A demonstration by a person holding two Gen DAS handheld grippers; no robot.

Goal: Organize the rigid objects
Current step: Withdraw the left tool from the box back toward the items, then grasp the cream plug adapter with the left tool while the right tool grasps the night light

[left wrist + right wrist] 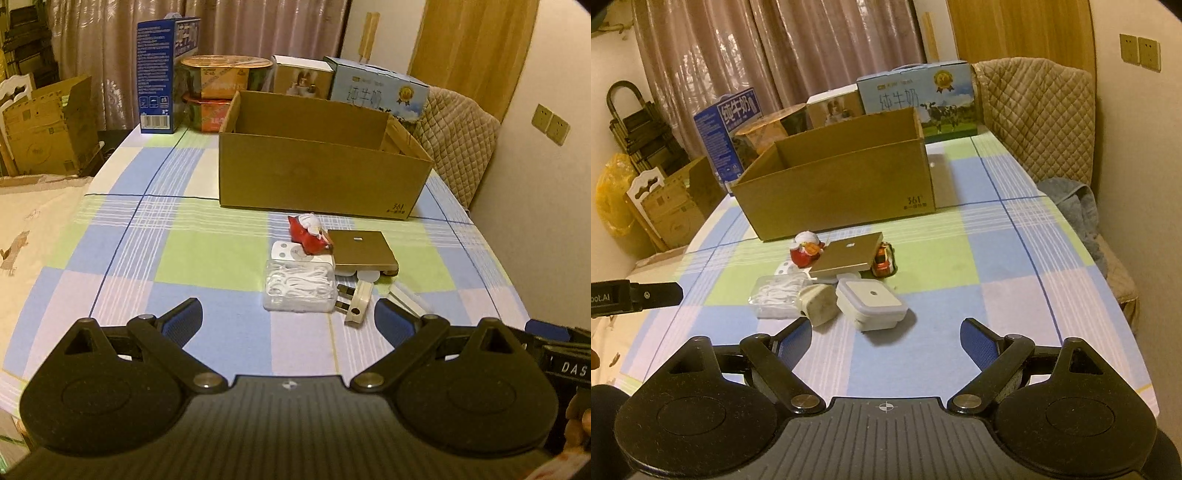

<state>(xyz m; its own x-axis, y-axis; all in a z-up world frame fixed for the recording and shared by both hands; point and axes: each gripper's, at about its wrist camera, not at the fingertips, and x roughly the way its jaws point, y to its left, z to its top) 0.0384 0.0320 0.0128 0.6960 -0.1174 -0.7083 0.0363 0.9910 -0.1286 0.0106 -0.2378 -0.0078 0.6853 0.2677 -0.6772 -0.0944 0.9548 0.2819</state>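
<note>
An open cardboard box (pixel 317 173) (pixel 842 188) stands mid-table. In front of it lies a pile: a red Santa figurine (pixel 310 230) (pixel 805 249), a flat gold plate (pixel 362 247) (pixel 849 254), a clear case of white cable (pixel 299 286) (pixel 777 293), a beige plug adapter (pixel 356 301) (pixel 820 302), a white square lidded box (pixel 870 302) and a small toy car (pixel 882 258). My left gripper (pixel 288 319) is open and empty, just short of the cable case. My right gripper (pixel 886 332) is open and empty, just short of the lidded box.
Checked tablecloth (pixel 184 258) covers the table. Milk cartons (pixel 376 90), a blue carton (pixel 159 74) and noodle tubs (pixel 221 77) stand behind the box. A quilted chair (pixel 1038 118) is at the right, cardboard boxes (pixel 48 125) at the left off the table.
</note>
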